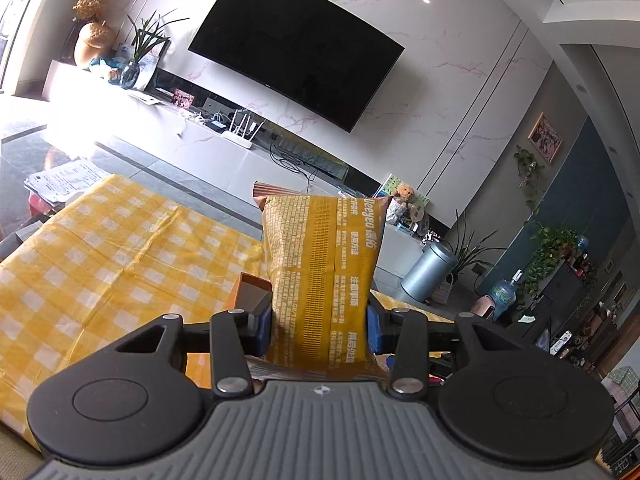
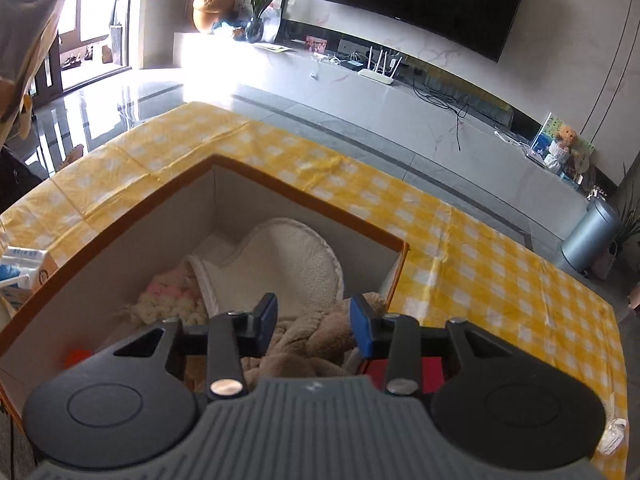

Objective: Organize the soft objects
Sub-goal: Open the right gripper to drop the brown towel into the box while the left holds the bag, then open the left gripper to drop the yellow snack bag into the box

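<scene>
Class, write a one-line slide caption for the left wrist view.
Left gripper clamps an upright yellow packet above the yellow checked tablecloth.

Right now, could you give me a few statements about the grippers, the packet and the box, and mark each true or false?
1. The left gripper is clamped on a yellow packet. True.
2. The packet lies flat on the tablecloth. False: it stands upright between the pads, above the yellow checked tablecloth.
3. The orange-rimmed box holds a white fleecy item. True.
4. The right gripper grips the white fleecy item. False: its pads stand apart with nothing pressed between them, above a tan plush fabric.
5. The box is empty. False: several soft items lie inside.
</scene>
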Motion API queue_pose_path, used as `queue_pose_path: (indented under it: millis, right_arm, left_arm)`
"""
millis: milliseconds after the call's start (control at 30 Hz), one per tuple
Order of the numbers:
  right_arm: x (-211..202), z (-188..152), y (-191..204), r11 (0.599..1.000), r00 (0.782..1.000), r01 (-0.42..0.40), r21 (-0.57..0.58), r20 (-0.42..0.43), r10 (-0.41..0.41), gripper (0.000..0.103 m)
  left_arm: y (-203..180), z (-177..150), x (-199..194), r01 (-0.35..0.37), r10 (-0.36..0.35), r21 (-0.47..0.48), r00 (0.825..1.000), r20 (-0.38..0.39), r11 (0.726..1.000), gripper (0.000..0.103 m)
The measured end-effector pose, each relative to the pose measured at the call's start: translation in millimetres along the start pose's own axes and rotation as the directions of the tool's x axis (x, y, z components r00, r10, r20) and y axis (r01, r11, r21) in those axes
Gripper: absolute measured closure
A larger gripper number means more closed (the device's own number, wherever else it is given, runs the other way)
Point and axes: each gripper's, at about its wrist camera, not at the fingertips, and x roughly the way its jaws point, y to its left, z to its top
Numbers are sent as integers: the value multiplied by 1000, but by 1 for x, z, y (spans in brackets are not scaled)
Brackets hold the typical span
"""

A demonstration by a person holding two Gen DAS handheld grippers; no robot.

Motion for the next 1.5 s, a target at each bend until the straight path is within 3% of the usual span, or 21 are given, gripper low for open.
queue_pose_path:
  millis: [133,233,300,400,500,600,667,833,1000,1233,1300,1400,1500]
  right_arm:
    - [-11,-9,2,998,998,-25,-61,-61,21,64]
    - [-11,-17,12,990,993,-5,-139,-119,-11,64]
    - [-5,-18,18,986,988,44,-160,-139,-67,64]
    - [9,-20,45,946,974,101,-308,-161,-156,62]
    - [27,-23,66,917,956,107,-383,-213,-201,62]
    - [44,-25,70,934,941,64,-352,-292,-174,57]
    - [48,-26,68,942,941,62,-329,-295,-165,51]
    - [54,-20,42,993,946,13,-121,-321,-52,51]
    - [44,-16,21,998,958,-35,42,-282,46,51]
    - [-14,-16,3,998,989,-59,15,-137,61,53]
    - [-36,-17,-7,998,997,-46,38,-60,48,53]
    - [-61,-19,-30,986,998,-28,165,61,18,53]
    - [-69,-28,-51,959,993,-38,281,121,4,52]
  left_arm:
    - [5,-4,7,-23,22,-10,999,-36,1000,54]
    - [4,-6,11,-30,30,-1,998,-54,1000,53]
    - [2,-7,10,-33,33,-2,998,-51,999,53]
    - [0,-8,9,-74,74,5,996,-40,997,53]
    - [0,-9,6,-95,96,7,995,-32,995,53]
    - [5,-7,6,-85,84,-21,996,-38,996,53]
    - [6,-6,6,-88,87,-24,996,-38,996,53]
    - [3,-8,7,-76,76,-4,996,-51,997,53]
    - [-3,-12,13,-59,60,6,995,-81,998,53]
    - [-8,-25,37,-84,91,51,979,-181,995,53]
    - [-12,-33,45,-100,114,77,969,-219,992,53]
    - [-19,-45,59,-94,128,127,949,-288,987,53]
    - [-25,-60,74,-60,124,176,916,-381,983,54]
